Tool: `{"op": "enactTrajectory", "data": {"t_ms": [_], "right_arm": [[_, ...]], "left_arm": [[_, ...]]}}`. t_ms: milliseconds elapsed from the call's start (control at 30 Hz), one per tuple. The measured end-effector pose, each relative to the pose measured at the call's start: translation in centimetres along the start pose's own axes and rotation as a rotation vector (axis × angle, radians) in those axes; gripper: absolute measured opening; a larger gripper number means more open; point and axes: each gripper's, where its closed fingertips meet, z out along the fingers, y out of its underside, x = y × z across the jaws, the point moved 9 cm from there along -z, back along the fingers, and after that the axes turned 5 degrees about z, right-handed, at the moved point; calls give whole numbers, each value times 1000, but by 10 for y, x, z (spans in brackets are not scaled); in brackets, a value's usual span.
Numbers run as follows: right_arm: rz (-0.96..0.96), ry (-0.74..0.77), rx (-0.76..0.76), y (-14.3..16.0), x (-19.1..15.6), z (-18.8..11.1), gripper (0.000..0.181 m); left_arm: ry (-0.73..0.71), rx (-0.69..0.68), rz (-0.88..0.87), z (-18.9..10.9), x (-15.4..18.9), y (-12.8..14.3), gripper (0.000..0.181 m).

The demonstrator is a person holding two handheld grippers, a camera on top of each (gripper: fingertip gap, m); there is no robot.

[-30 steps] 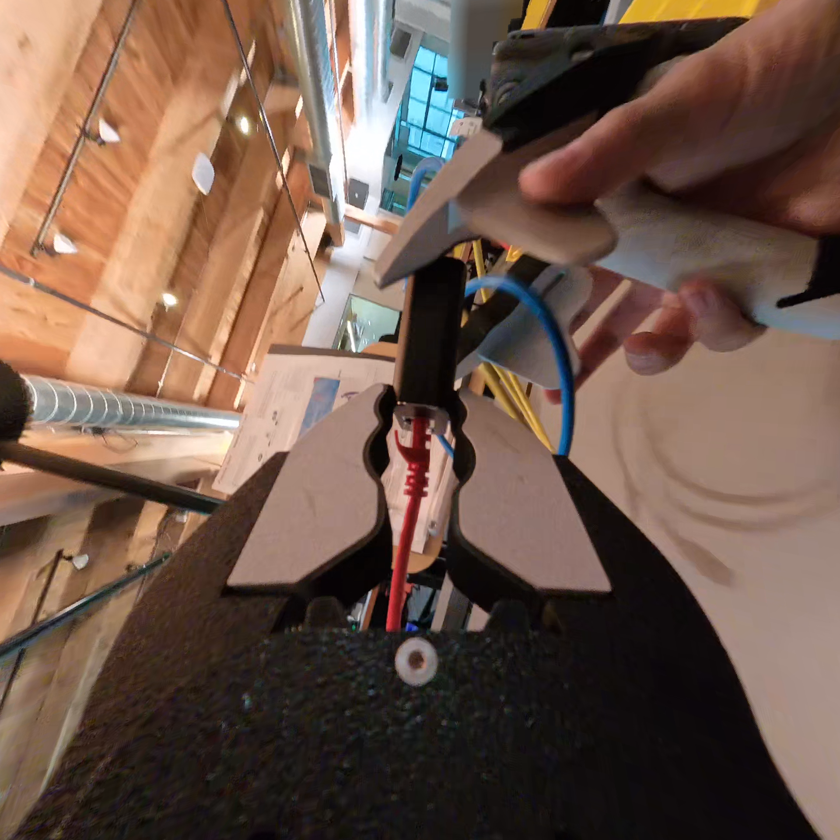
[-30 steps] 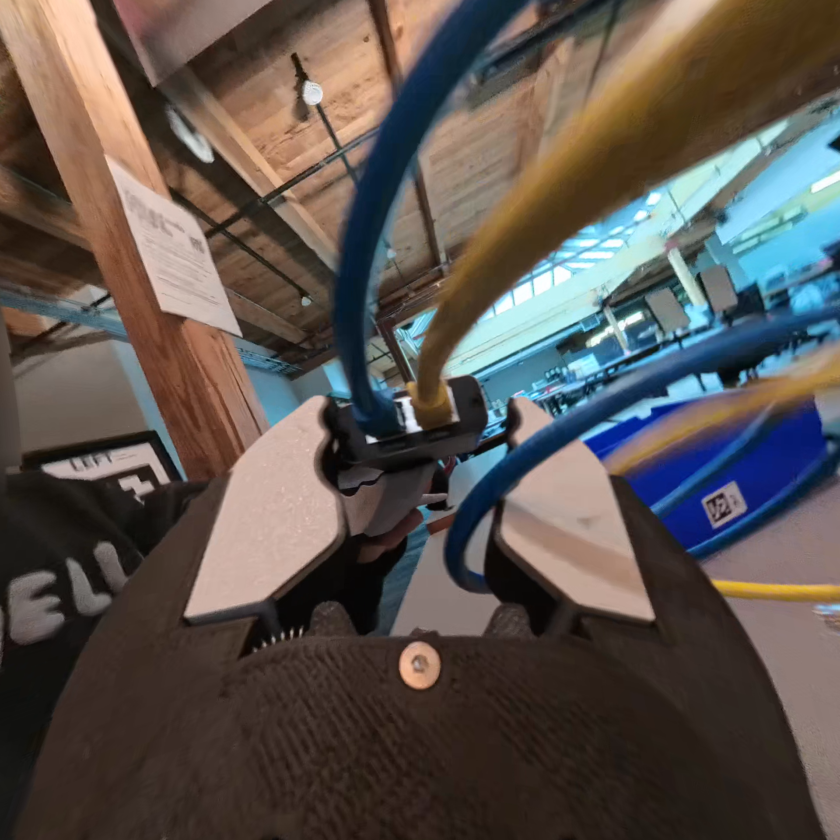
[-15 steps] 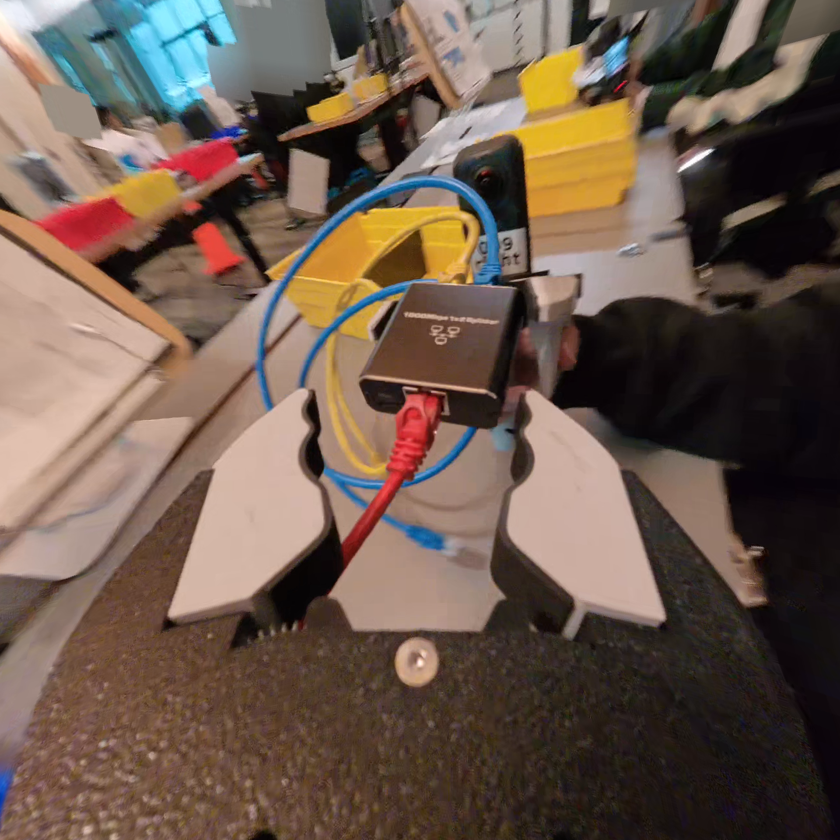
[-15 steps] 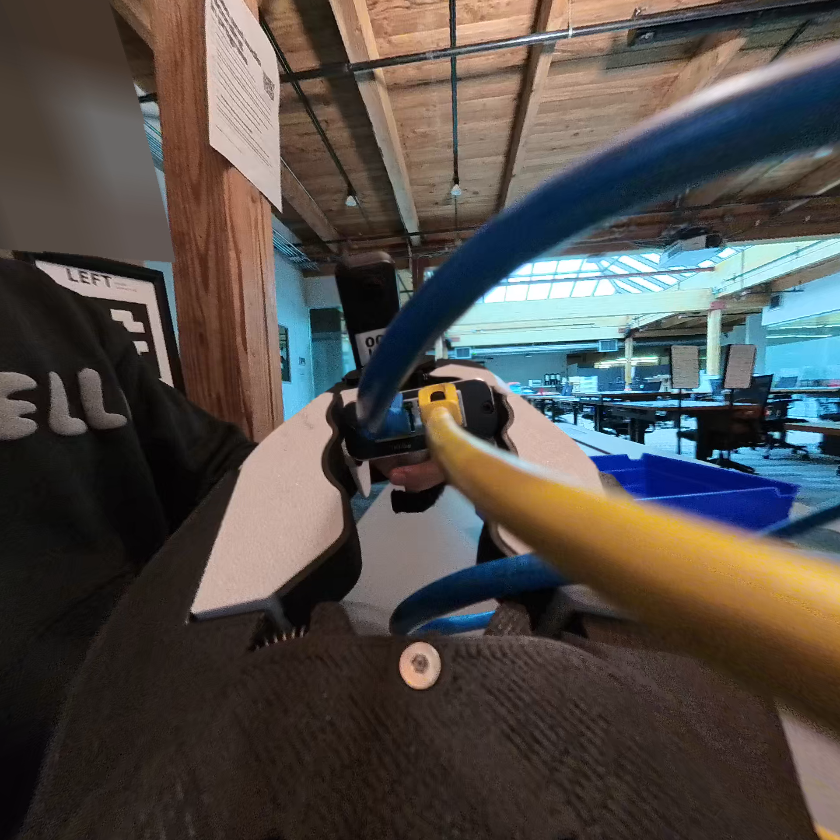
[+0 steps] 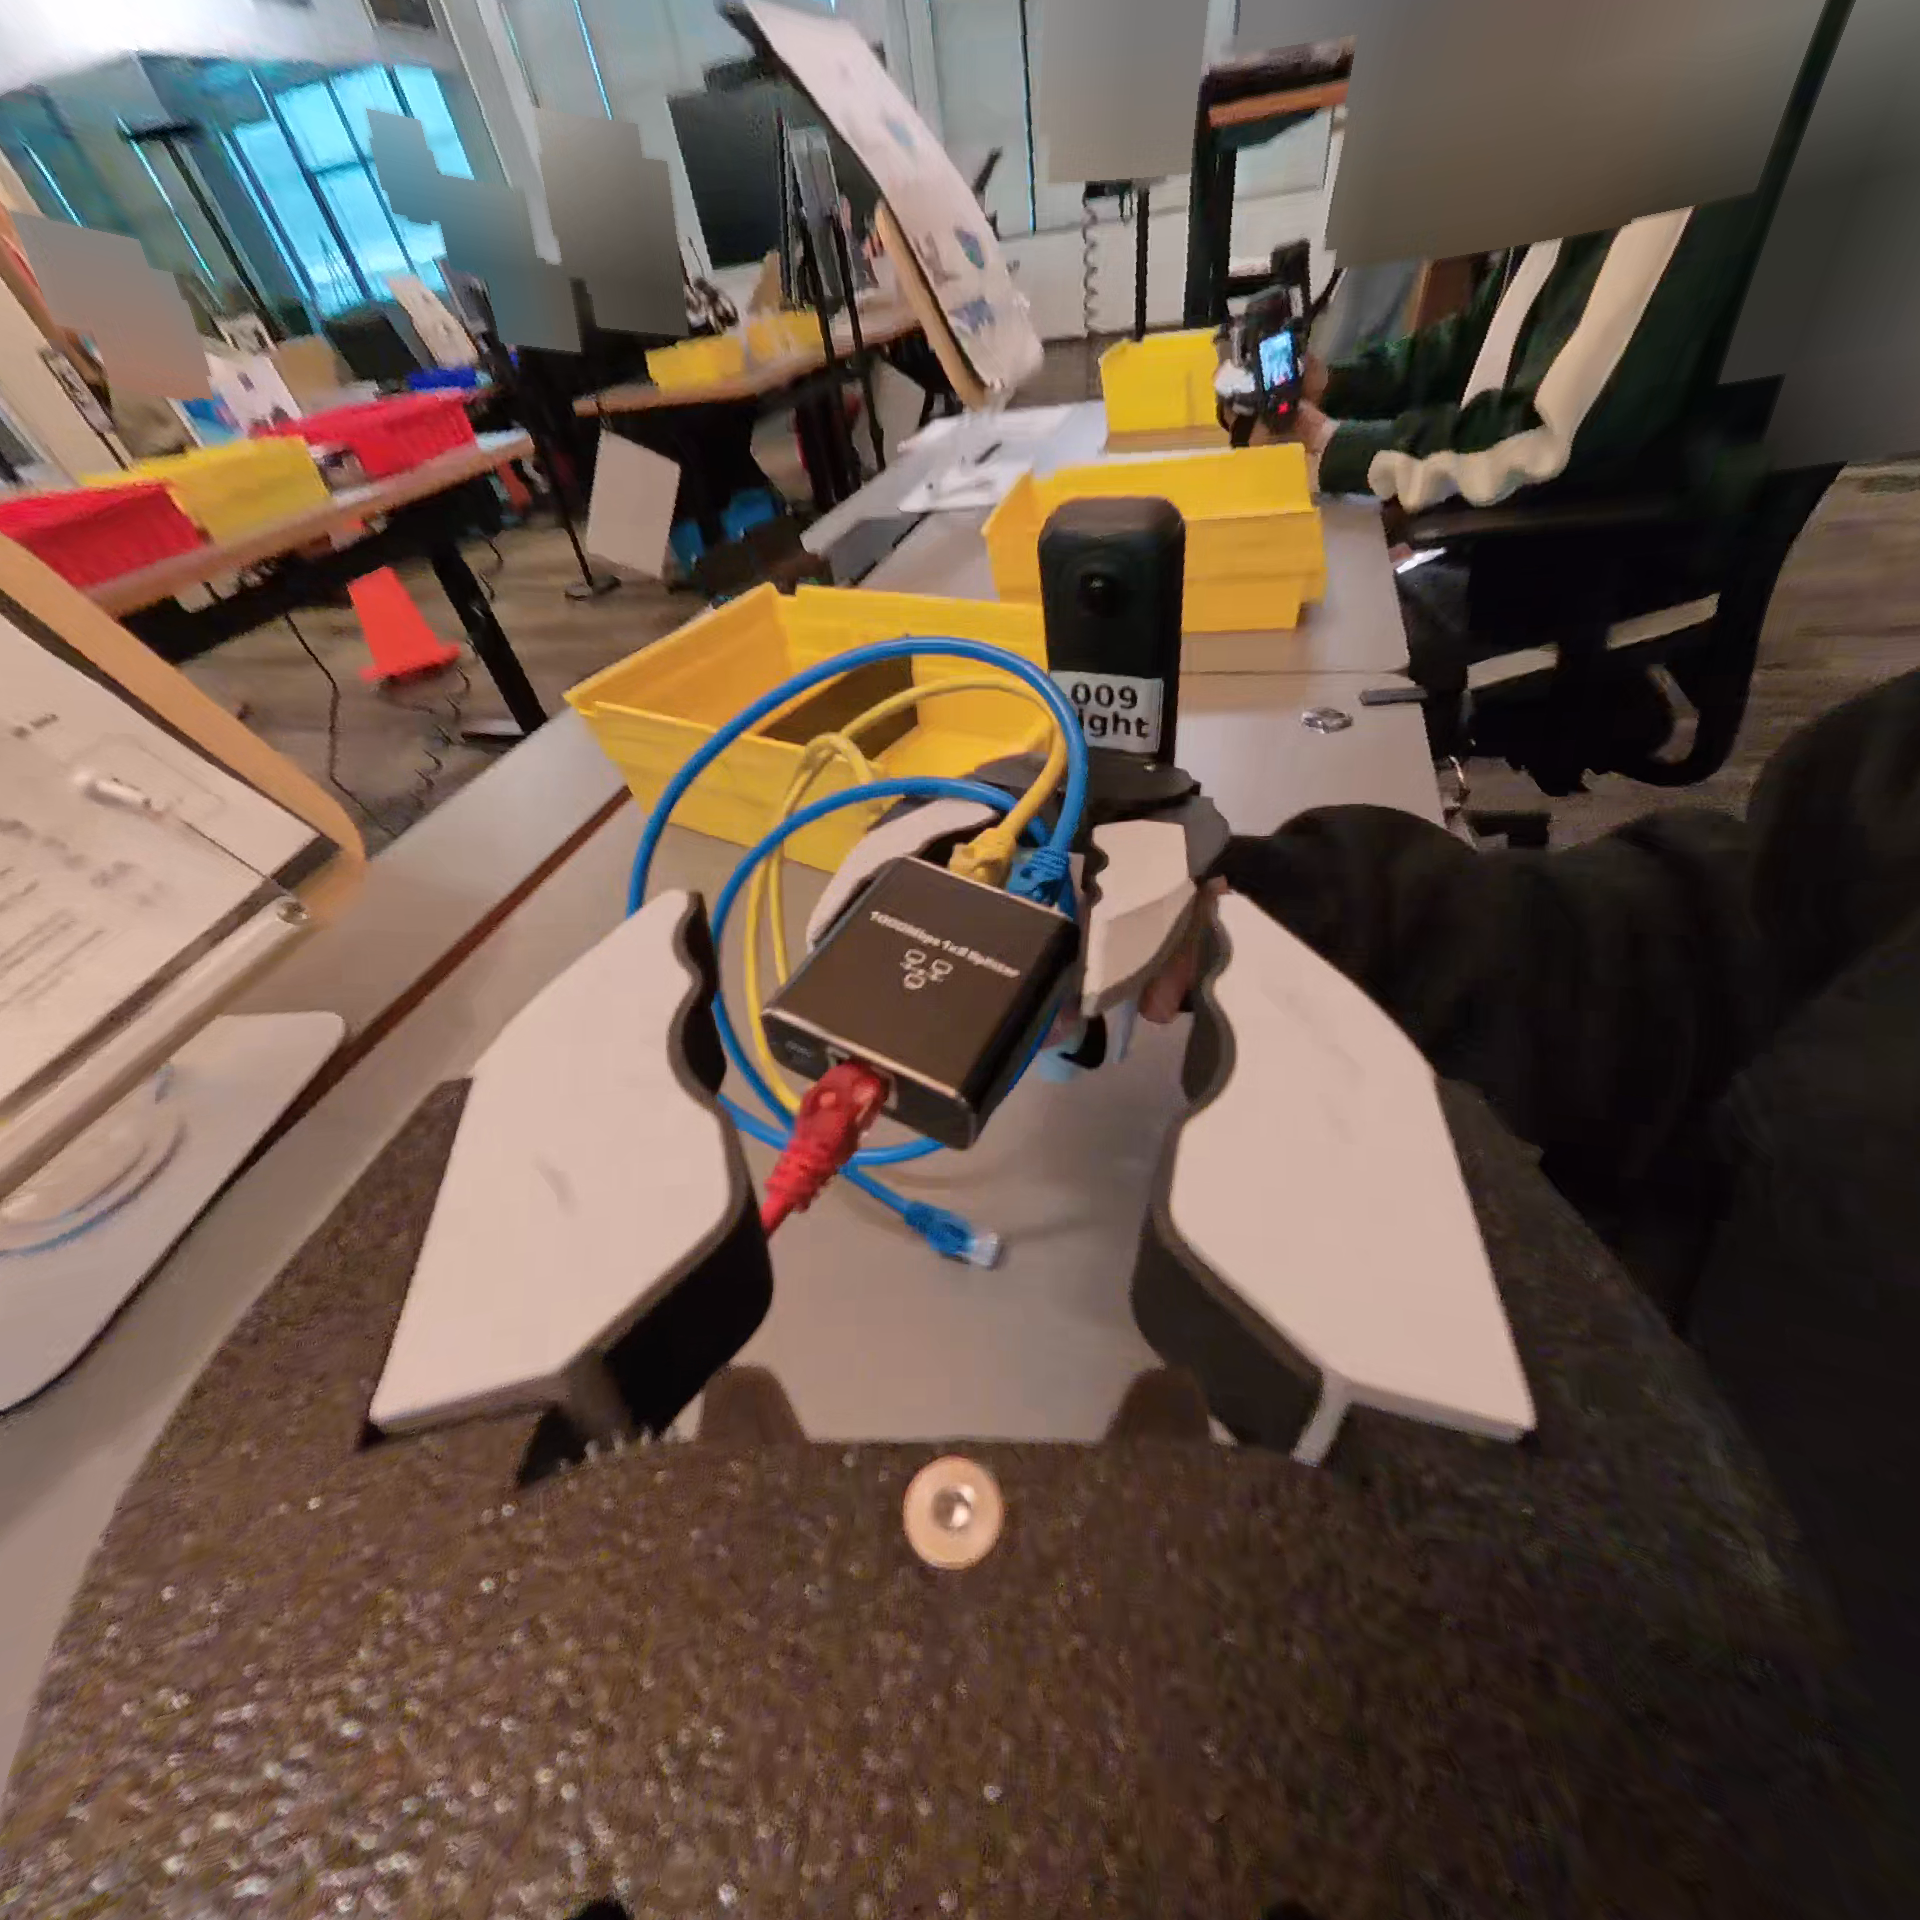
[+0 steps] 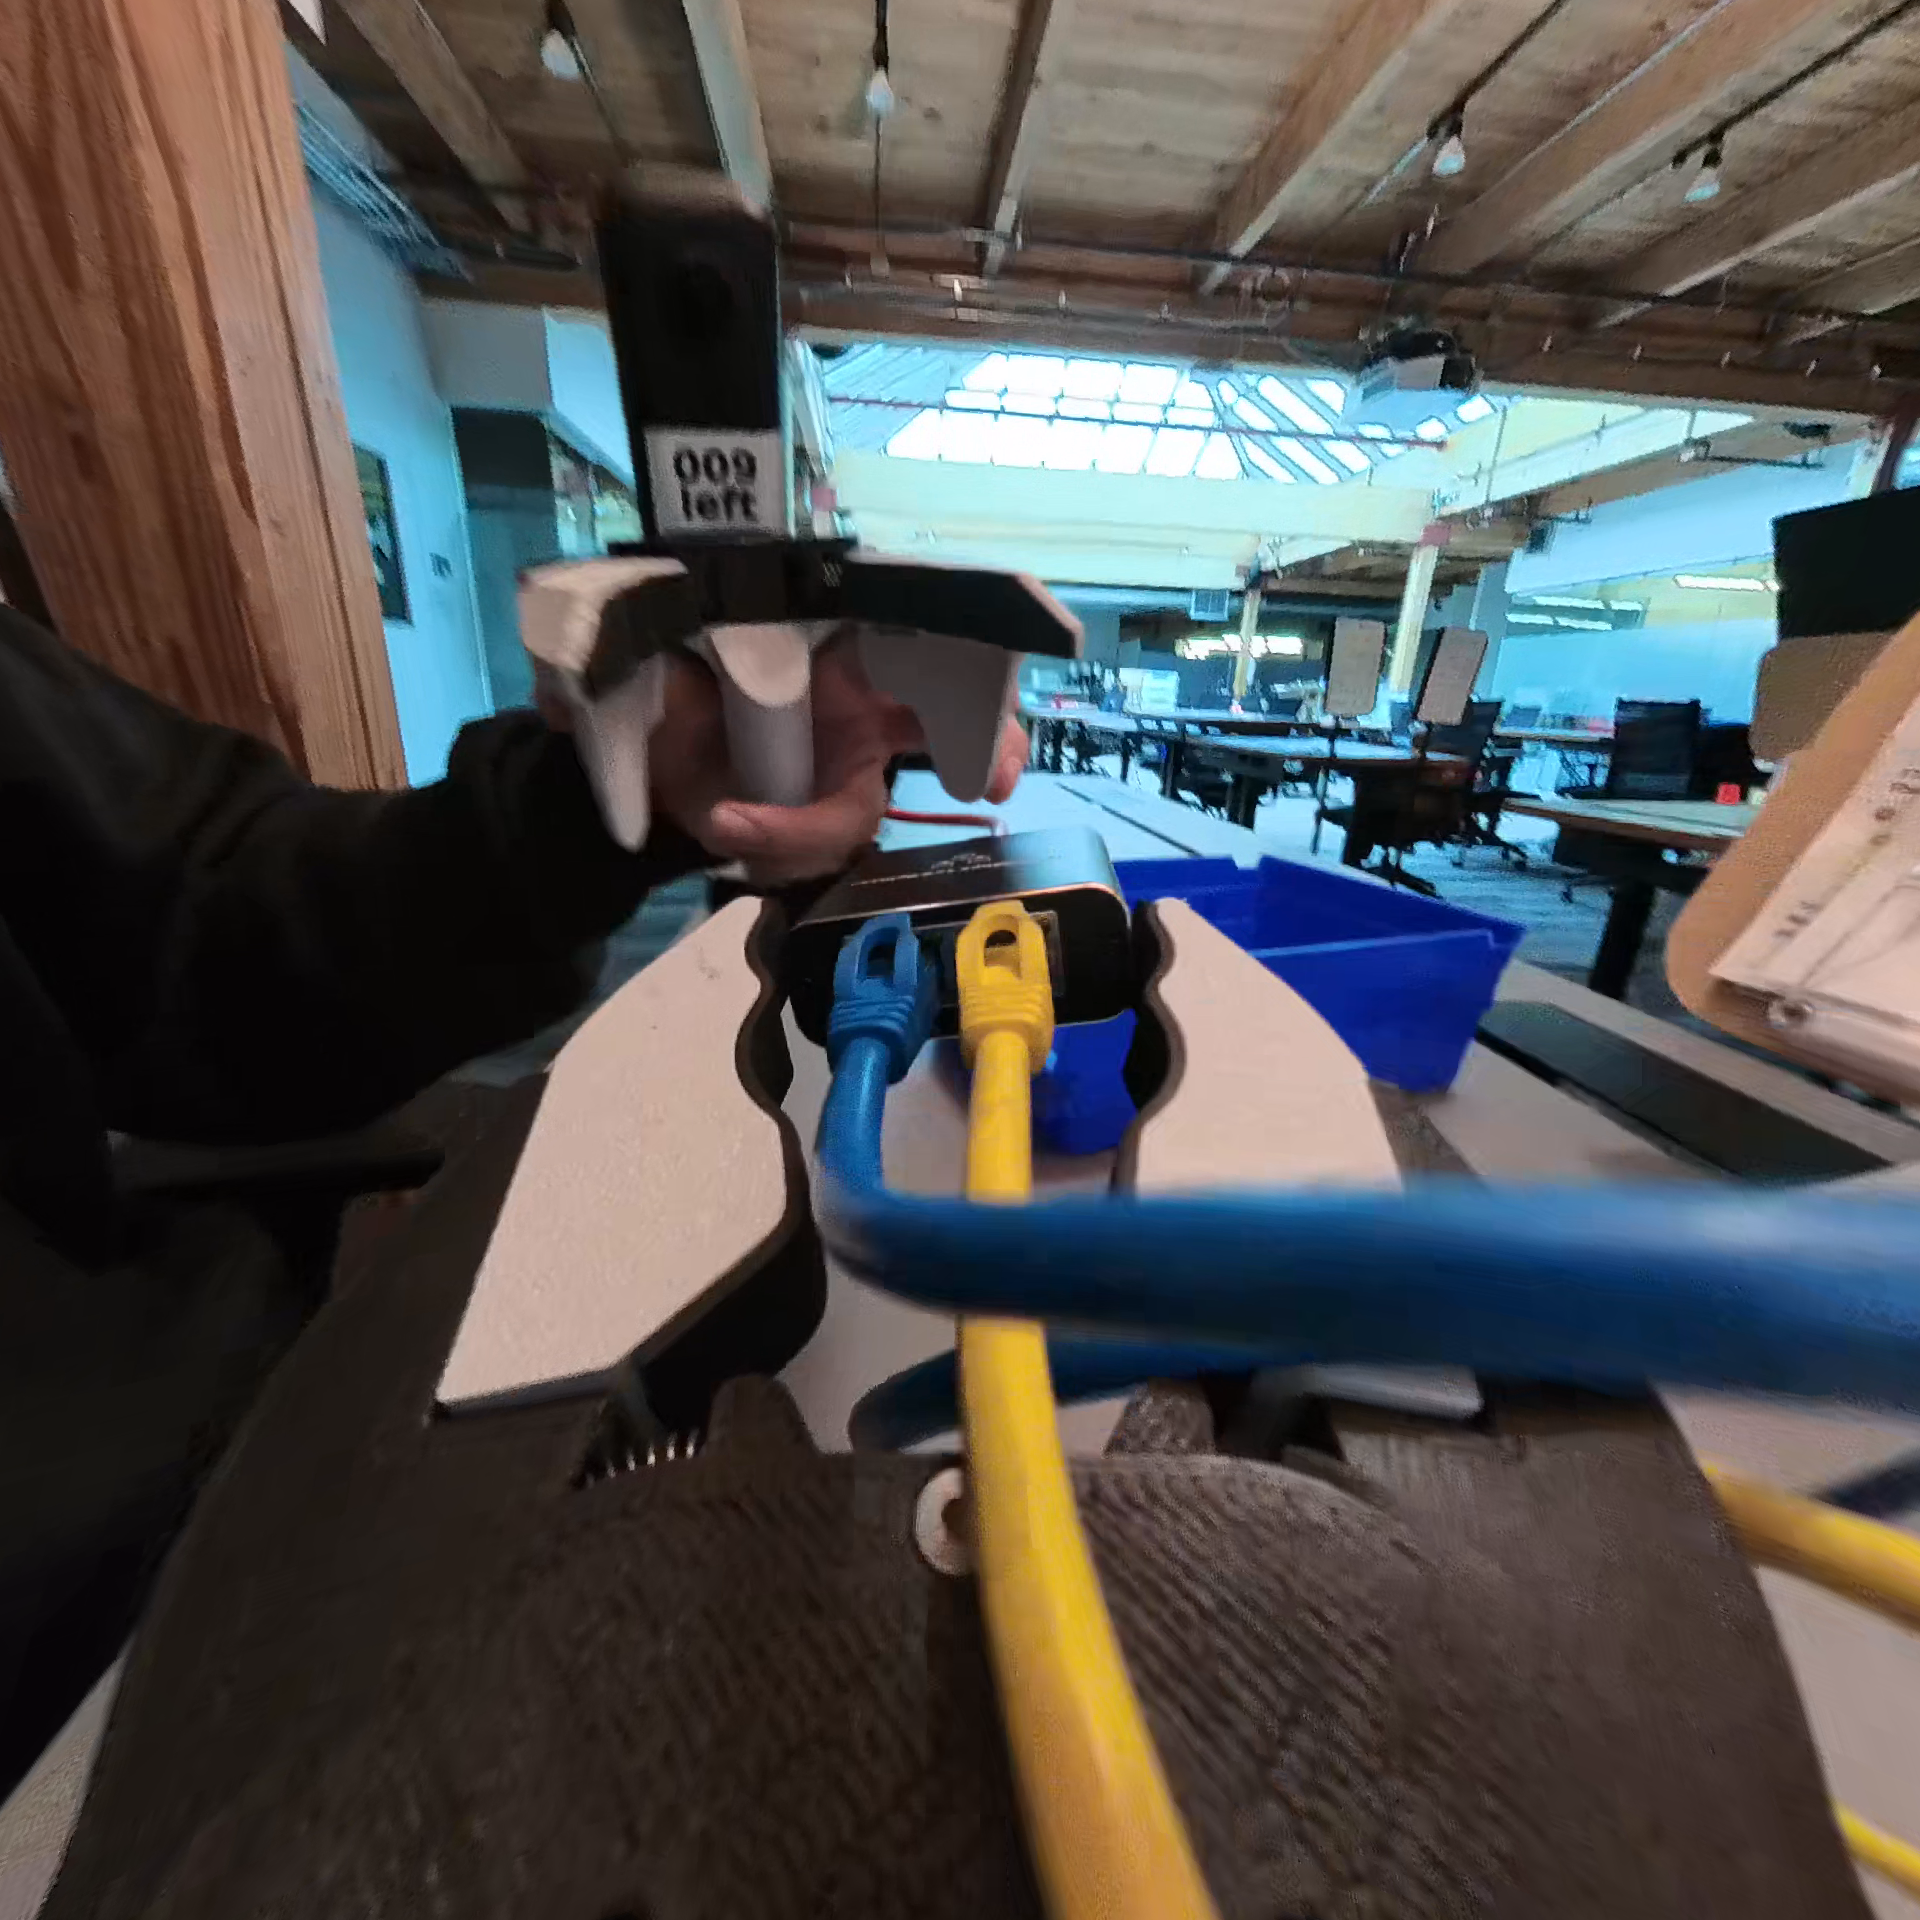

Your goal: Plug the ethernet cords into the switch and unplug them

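Behind left gripper (image 5: 951,997), red cord (image 5: 821,1143) vanishes

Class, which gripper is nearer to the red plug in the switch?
Left. The left gripper hangs open just short of the red plug; the right gripper clamps the switch at its opposite end.

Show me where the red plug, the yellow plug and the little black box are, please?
red plug (image 5: 826,1127), left wrist view, on its boot below the box.
yellow plug (image 6: 1003,971), right wrist view, on its boot.
black box (image 5: 925,971), left wrist view, on its top face.
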Motion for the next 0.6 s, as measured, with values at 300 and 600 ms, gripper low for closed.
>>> {"op": "enactTrajectory", "data": {"t_ms": [300, 600], "right_arm": [[2, 5, -59, 6, 1, 1, 63], [137, -155, 184, -5, -2, -6, 63]], "left_arm": [[-42, 130, -60, 8, 2, -25, 79], [54, -71, 50, 12, 2, 24, 77]]}}
